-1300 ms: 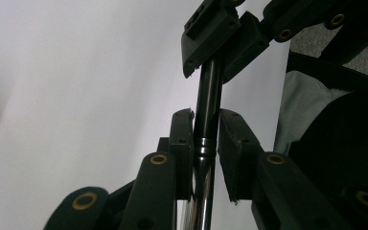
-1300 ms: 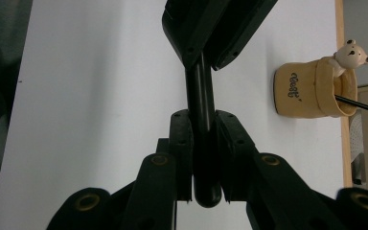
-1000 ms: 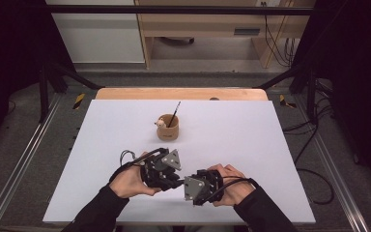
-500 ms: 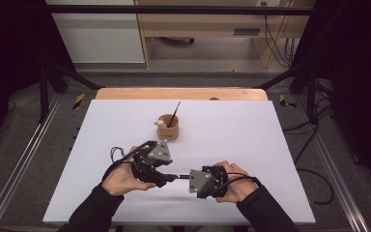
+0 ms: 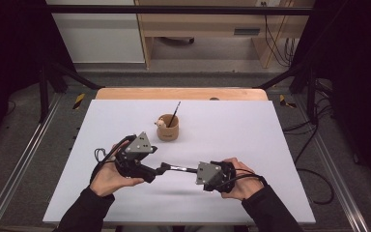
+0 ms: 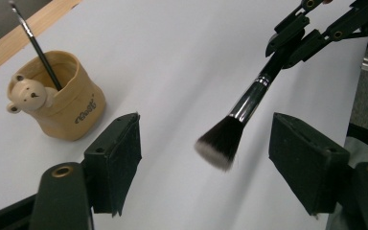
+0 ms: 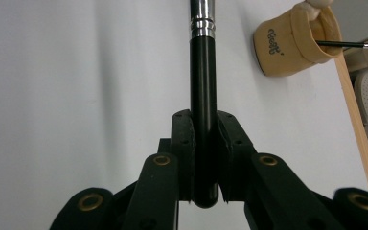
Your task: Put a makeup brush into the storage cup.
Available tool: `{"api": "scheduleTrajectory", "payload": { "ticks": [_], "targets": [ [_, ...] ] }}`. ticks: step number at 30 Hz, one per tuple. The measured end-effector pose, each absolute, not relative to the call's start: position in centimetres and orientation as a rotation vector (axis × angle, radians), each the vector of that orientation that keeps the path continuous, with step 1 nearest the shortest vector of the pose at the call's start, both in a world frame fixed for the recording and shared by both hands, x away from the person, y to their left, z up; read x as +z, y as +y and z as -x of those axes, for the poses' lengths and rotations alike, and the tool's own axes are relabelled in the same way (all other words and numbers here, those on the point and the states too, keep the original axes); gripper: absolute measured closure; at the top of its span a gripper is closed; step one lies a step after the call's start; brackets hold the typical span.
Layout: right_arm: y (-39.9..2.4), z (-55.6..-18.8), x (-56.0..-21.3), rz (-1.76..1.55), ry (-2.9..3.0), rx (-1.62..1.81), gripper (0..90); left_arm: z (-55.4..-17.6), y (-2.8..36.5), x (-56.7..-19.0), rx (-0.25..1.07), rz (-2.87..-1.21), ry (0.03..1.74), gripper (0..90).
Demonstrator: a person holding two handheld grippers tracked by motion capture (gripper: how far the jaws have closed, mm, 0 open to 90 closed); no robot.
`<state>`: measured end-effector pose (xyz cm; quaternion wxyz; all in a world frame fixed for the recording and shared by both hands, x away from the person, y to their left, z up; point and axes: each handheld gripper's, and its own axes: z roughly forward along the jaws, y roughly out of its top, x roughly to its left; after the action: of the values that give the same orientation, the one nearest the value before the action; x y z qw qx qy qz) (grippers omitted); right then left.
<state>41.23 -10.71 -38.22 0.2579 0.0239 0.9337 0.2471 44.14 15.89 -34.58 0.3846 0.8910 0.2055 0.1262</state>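
Right gripper (image 7: 204, 158) is clenched on the butt end of a black-handled makeup brush (image 6: 242, 112), both pads pressed against the handle, brush held level above the counter (image 5: 251, 125) and pointing toward the person's left. Left gripper (image 6: 203, 163) stands released, jaws spread wide, with the bristle head hanging in the gap between them and touching neither pad. Counter surface is white and bare apart from a tan bear-faced cup (image 5: 168, 129), which sits well apart from both grippers toward the far edge and holds a thin dark brush (image 5: 174, 114) leaning upright. Judged from this arrangement, a hand-over of the makeup brush looks to be in hand. Risk noted: closing on the soft bristles rather than the metal ferrule would crush them and give no firm hold. Second risk: the right grasp sits at the very end of the handle, so early release could let the brush tip and drop.
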Motion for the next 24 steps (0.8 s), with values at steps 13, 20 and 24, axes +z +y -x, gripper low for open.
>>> {"api": "scheduleTrajectory", "payload": {
  "ticks": [13,20,24],
  "targets": [
    [-12.3,-41.6,-38.0,-0.209,2.497,0.748,79.7,-43.7,18.2,-36.0,0.331,-2.120,0.637,18.0],
    [-12.7,-41.7,-38.2,-0.274,2.475,0.801,79.6,-43.5,18.8,-36.7,0.328,-2.073,0.662,17.0],
    [-13.1,-41.8,-38.7,-0.324,2.472,0.850,79.7,-43.4,19.2,-37.0,0.342,-2.021,0.689,16.8]
  ]
}}
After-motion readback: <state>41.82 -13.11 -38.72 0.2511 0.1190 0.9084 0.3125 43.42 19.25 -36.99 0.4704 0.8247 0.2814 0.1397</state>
